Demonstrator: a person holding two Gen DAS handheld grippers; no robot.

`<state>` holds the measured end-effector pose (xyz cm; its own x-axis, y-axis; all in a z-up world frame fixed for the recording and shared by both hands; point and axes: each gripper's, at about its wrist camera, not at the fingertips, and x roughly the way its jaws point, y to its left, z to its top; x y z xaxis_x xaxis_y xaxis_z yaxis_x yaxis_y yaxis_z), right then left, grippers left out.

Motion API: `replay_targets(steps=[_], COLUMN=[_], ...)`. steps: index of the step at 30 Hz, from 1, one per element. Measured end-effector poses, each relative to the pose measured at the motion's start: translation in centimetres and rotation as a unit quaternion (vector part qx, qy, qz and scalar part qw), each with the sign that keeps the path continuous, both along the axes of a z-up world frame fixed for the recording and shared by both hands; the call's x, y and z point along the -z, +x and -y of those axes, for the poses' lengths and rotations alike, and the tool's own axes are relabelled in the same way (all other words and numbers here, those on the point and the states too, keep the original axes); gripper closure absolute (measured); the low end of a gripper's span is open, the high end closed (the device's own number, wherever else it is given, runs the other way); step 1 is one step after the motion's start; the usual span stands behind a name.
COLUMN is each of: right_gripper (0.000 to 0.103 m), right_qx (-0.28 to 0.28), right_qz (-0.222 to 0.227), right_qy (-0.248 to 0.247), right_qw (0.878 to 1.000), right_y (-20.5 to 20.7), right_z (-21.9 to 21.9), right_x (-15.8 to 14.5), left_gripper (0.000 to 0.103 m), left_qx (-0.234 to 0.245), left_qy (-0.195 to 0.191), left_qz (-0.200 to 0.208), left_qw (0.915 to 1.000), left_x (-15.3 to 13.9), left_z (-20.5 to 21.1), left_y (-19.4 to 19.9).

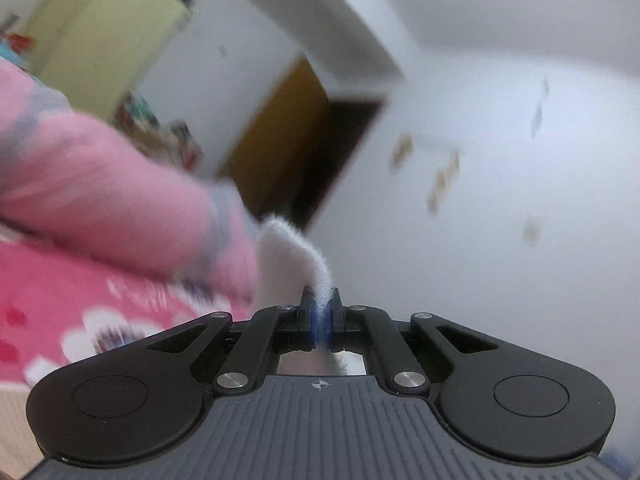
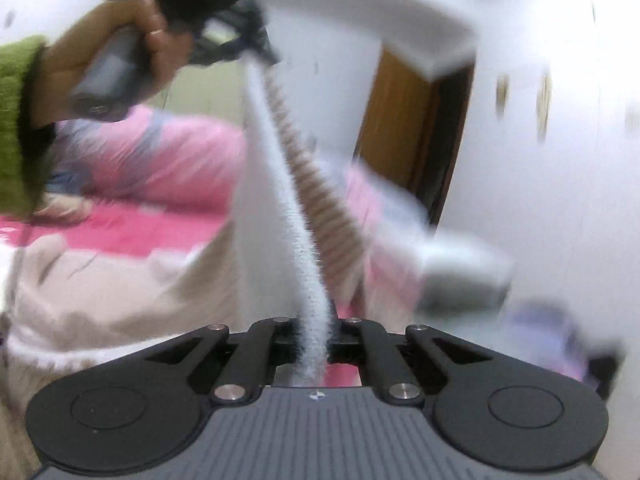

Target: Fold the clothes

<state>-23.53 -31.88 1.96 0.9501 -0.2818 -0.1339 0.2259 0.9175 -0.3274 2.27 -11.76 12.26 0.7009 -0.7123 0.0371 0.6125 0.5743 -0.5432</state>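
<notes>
The bed (image 2: pixel 132 232), covered in a pink flowered sheet, lies below and ahead of both tools, with a rumpled pink quilt (image 2: pixel 168 160) heaped on it beyond them. A white wall (image 1: pixel 500 220) fills the space to the right of each tool, and a wooden door (image 2: pixel 396 120) stands ahead, between wall and bed. A fluffy white garment (image 2: pixel 308 280) with a tan ribbed band along one edge is lifted off the bed and stretched taut between the two tools, its cream body hanging down to the left of the right tool. The left tool (image 1: pixel 320 308) has its fingers pressed together on a corner of that fuzzy white cloth, which curls up just ahead of the fingertips. The right tool (image 2: pixel 314 336) is likewise clamped on the garment's fluffy edge, which runs up and away from it to the left tool, seen at upper left in a hand (image 2: pixel 120 40) with a green sleeve. Much of the scene is blurred
</notes>
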Motion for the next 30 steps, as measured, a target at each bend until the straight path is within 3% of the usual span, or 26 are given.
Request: replay_targets(steps=[4,9,11,17,22,27,30], right_gripper=[0.099,0.099,0.100,0.100,0.100,0.099,0.099], right_qx=[-0.011,-0.010,-0.005,0.011,0.029,0.039,0.042], right_qz=[0.082,0.154,0.180,0.256,0.307,0.345,0.362], right_qy=[-0.107,-0.243,-0.273,-0.353,-0.398,-0.405,-0.413], right_qw=[0.991,0.958,0.945,0.900,0.864,0.846,0.835], right_y=[2.7,6.9,7.4,8.6,9.4,9.1,8.4], right_z=[-1.1,-3.6,-4.3,-6.0,-6.9,-7.1,-7.2], right_x=[-5.9,-12.5,-14.8,-21.6,-27.1,-30.7,-30.6], left_gripper=[0.100,0.100,0.100,0.100,0.100,0.099,0.099], left_qx=[-0.077,-0.146,-0.165,-0.222,-0.261,-0.293,-0.304], left_qy=[-0.059,-0.084,-0.092,-0.093,-0.090,-0.084,-0.083], left_qz=[0.052,0.123,0.146,0.238,0.272,0.302,0.312], left_qw=[0.9939,0.9780,0.9712,0.9410,0.9218,0.9034,0.8961], left_x=[-3.5,-9.2,-11.4,-17.0,-20.4,-21.6,-21.1], left_z=[-5.6,-9.2,-10.2,-11.6,-12.1,-12.5,-12.3], left_y=[-1.1,-3.1,-3.7,-6.6,-9.0,-11.9,-13.7])
